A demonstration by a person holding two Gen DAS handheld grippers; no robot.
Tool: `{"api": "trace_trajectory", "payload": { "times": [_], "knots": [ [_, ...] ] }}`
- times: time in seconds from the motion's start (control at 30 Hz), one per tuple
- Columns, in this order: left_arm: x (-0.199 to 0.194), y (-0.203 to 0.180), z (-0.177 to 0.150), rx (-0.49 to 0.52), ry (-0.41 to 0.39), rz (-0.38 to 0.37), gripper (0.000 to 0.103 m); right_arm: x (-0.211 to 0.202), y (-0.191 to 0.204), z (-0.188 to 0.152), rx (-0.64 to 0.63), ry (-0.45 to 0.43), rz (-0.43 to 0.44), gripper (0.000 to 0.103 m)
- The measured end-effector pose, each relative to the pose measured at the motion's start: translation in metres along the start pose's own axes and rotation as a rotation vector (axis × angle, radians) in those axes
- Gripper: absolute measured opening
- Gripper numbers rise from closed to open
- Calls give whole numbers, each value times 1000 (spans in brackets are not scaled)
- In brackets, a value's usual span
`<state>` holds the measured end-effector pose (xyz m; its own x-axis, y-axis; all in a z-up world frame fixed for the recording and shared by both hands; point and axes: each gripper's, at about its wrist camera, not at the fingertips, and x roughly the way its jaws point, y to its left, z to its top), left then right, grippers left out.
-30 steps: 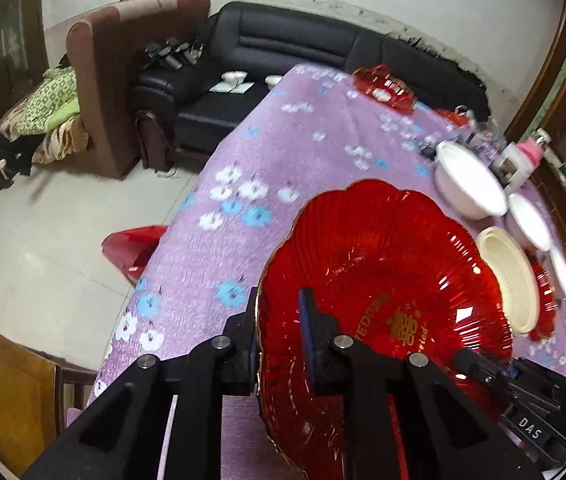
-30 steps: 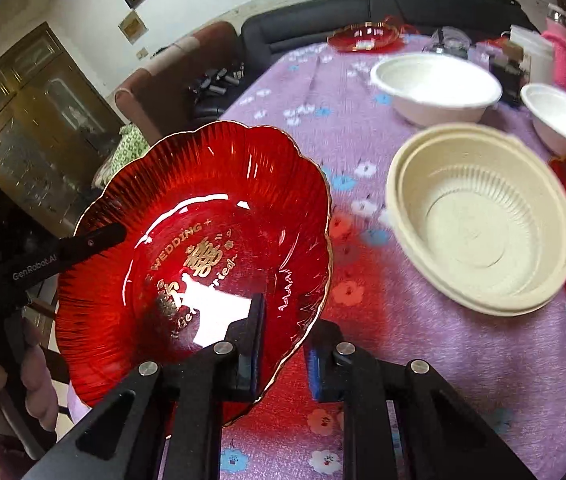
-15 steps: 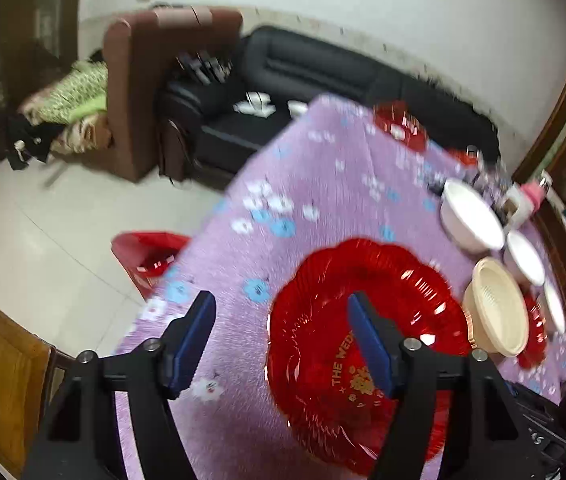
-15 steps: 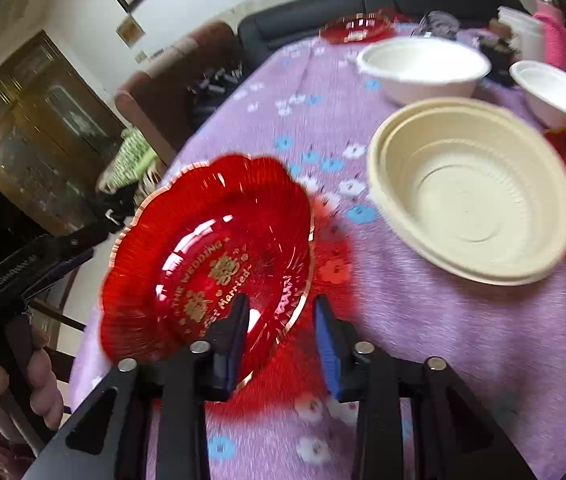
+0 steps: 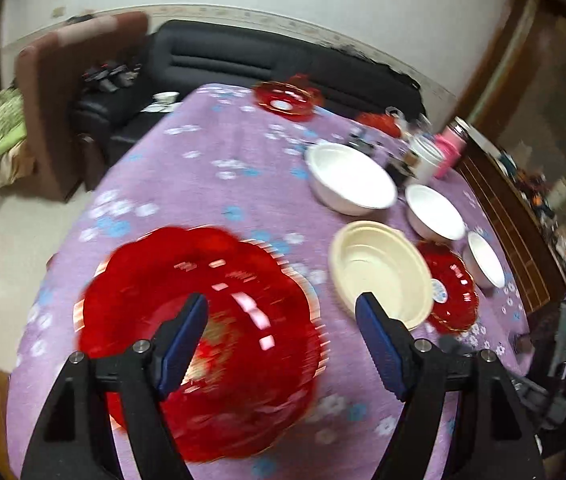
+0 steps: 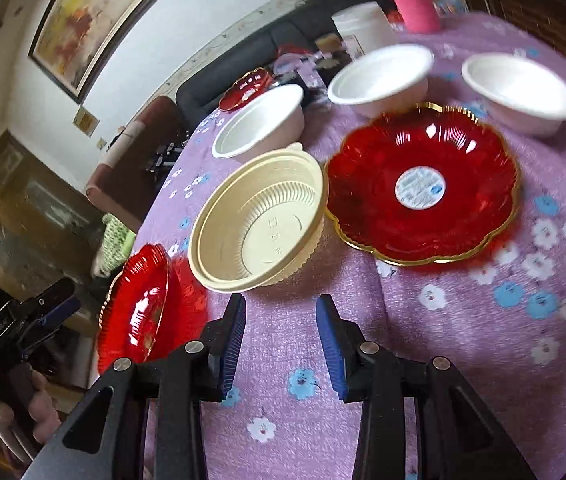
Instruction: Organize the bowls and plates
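Purple floral cloth is covering the tabletop (image 6: 463, 360) in a living room, with a black sofa (image 5: 243, 60) sitting beyond its far end. Nearest the camera, a large red scalloped plate (image 5: 203, 312) is now lying free on the cloth at the near corner, where a second ago both tools were pinching its rim and carrying it. Its picture is blurring in the left wrist view. Above it, the left tool (image 5: 283, 332) is opening wide, its jaws spreading with the plate below them and nothing pressing on the pads. Further right, the right tool (image 6: 281, 344) is standing partly open and empty over bare cloth, having swung away from the plate since half a second ago. Just ahead of it, a cream bowl (image 6: 259, 216) is sitting beside a second red plate (image 6: 423, 188) bearing a round label, their rims close or touching. Behind these, three white bowls (image 6: 259, 124) are standing apart in a loose row, and a third red plate (image 6: 247, 88) is resting at the far end. Judging by the release, one plate is placed; the bowls and remaining plates are apparently awaiting stacking.
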<state>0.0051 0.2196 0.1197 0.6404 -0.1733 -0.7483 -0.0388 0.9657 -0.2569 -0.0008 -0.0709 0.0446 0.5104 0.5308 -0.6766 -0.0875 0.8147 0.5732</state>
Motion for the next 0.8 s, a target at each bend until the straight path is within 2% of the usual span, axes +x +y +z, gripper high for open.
{"api": "trace_trajectory", "payload": {
  "times": [0.17,0.27,0.33,0.4,0.5,0.57,0.67,0.7,0.8],
  "knots": [
    [44,-38,17,53,102,-4,75,34,-7,6,93,30,44,40],
    [74,-52,26,69,150,27,75,45,-9,8,125,27,77,41],
    [82,-53,28,56,159,39,75,43,-8,6,118,41,79,41],
    [83,-53,29,39,158,16,75,35,-9,4,108,55,99,41],
    [78,-60,26,62,156,1,75,1,-21,3,77,23,127,40],
    [77,-71,24,90,154,-14,75,-23,-35,10,56,-41,76,40],
    [80,-83,20,110,152,-32,75,-49,-60,28,34,-151,-87,40],
    [83,-87,18,112,155,-32,75,-52,-72,36,50,-164,-142,40],
    [89,-90,14,97,170,-24,75,-47,-94,47,85,-154,-187,40]
  ]
}}
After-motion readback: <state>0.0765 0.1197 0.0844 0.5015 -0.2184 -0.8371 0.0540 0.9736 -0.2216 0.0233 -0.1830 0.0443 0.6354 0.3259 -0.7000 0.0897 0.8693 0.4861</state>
